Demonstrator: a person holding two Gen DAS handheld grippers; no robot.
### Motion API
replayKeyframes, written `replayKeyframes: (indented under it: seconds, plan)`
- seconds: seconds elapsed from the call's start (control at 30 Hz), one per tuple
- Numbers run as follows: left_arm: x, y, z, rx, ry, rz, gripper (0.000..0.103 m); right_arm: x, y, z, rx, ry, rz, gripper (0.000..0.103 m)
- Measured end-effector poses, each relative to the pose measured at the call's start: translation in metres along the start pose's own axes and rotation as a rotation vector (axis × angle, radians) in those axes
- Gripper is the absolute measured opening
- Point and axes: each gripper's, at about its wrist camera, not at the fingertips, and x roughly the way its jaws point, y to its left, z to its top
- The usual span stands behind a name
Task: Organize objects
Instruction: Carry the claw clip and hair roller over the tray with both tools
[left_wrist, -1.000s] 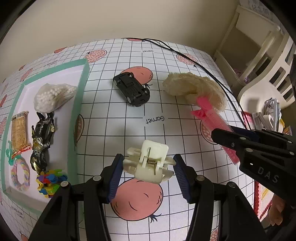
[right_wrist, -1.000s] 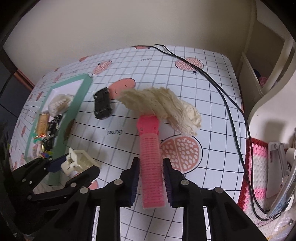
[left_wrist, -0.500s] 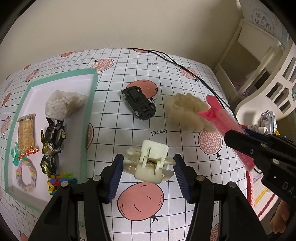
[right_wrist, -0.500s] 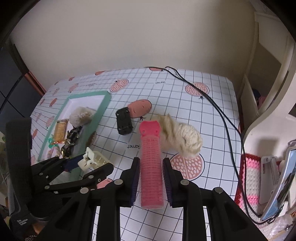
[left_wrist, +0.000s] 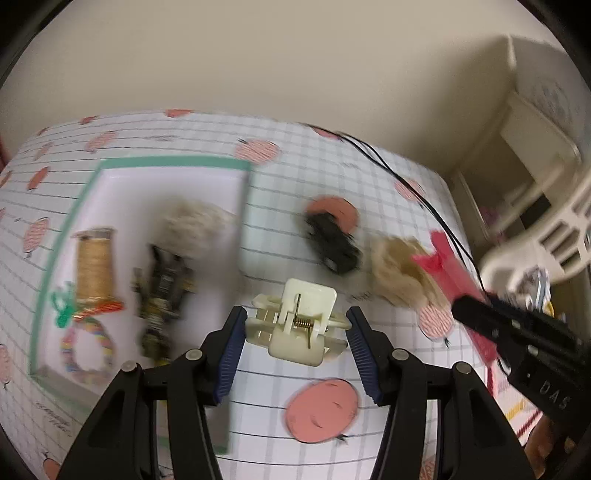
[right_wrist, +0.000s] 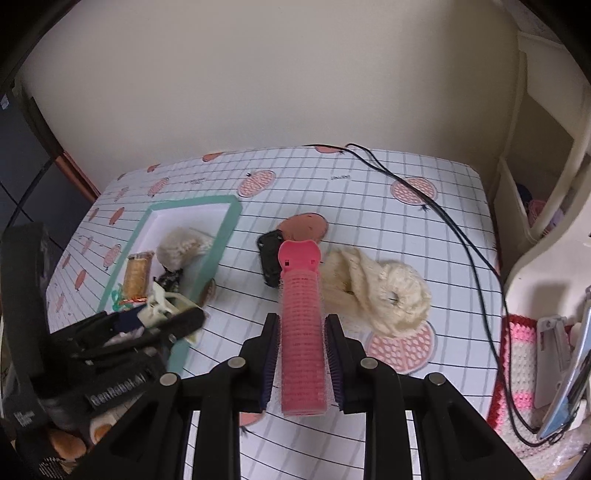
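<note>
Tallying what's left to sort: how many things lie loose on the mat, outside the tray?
2: the black toy car mid-mat and the cream knit right of it. Others may be hidden behind the hand-held grippers.

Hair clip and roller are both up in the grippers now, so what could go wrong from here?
1. The left gripper holds the hair clip only by its side wings; it could twist or pop out.
2. The tray is already crowded, so a drop could land on the snack bar.
3. The roller sticks far forward and could knock the toy car.
</note>
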Motion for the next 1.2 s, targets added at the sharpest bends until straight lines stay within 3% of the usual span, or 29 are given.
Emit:
replayKeyframes:
  seconds: [0.27,0.67,1.2]
  plan:
    - [-0.031,0.068,0.022,-0.147,-0.079,0.048,0.057,0.011,0.041,0.007,-0.029,0.002,0.027,0.027]
    - [-0.064,0.139,0.026,-0.308,-0.183,0.124,0.057,0.050,0.115,0.008,-0.090,0.064,0.046,0.026]
    - [-0.062,0.166,0.020,-0.367,-0.168,0.116,0.057,0.095,0.165,0.003,-0.145,0.116,0.024,0.027]
